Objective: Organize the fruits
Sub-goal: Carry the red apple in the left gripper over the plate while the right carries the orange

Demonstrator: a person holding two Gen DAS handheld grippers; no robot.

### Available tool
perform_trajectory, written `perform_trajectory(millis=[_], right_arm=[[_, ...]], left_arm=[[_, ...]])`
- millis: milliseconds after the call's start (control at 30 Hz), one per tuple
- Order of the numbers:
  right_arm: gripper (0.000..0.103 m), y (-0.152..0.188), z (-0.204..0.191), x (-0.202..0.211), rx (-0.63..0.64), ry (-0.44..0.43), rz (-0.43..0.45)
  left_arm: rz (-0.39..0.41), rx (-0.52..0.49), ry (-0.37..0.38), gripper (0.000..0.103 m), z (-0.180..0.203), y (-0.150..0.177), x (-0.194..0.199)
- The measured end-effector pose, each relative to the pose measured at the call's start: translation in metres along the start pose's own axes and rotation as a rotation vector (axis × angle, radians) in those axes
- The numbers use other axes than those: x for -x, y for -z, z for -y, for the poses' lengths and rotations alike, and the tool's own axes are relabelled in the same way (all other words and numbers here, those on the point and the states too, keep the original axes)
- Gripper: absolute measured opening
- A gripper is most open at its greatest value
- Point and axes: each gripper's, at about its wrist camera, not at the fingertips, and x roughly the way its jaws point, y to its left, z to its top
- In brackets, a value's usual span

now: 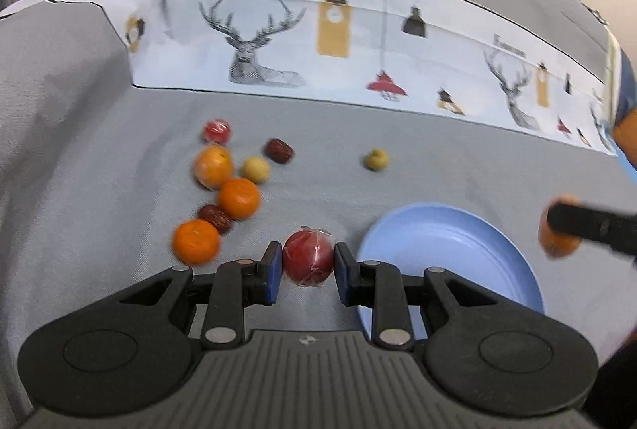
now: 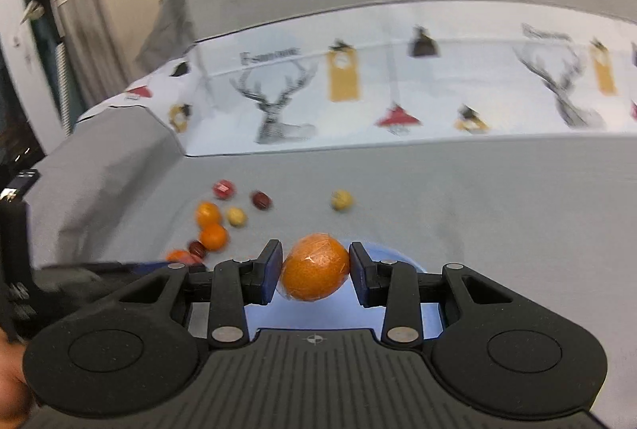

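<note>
My left gripper [image 1: 308, 261] is shut on a wrapped red fruit [image 1: 307, 257], held just left of the light blue plate [image 1: 450, 253]. My right gripper [image 2: 315, 267] is shut on a wrapped orange [image 2: 314, 267] over the blue plate [image 2: 414, 309]; it also shows at the right edge of the left wrist view [image 1: 557, 230]. On the grey cloth lie several oranges [image 1: 239, 198], two dark red dates [image 1: 279, 150], two small yellow fruits [image 1: 376, 159] and another wrapped red fruit [image 1: 217, 131].
A white printed cloth band with deer and lamps [image 1: 318, 34] crosses the back of the grey-covered surface. A curtain and a stand [image 2: 59, 30] are at the far left. The loose fruit cluster also shows in the right wrist view [image 2: 213, 226].
</note>
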Motion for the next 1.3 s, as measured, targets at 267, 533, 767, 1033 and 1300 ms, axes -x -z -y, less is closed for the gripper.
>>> perform_trajectory(millis=[267,533,767,1033,1300], right_arm=[[0.039,0.023,0.018,0.007,0.012,0.079,0.025],[0.039,0.025,0.014,-0.011,0.002,0.072,0.003],[0.039,0.028,0.012,-0.023,0.015,0.082,-0.025],[0.039,0.031,0.015,-0.024,0.022,0.096,-0.034],[0.039,0.032,0.011,-0.027,0.048,0.097,-0.045]], left_arm=[[-0.017,-0.053,0.042,0.030,0.019,0.017,0.012],[-0.009,-0.056,0.071,0.030,0.019,0.019,0.005],[0.016,-0.106,0.113,0.030,0.030,0.021,0.003],[0.015,-0.115,0.130,0.030,0.031,0.022,0.000],[0.004,-0.120,0.130,0.030,0.032,0.023,-0.002]])
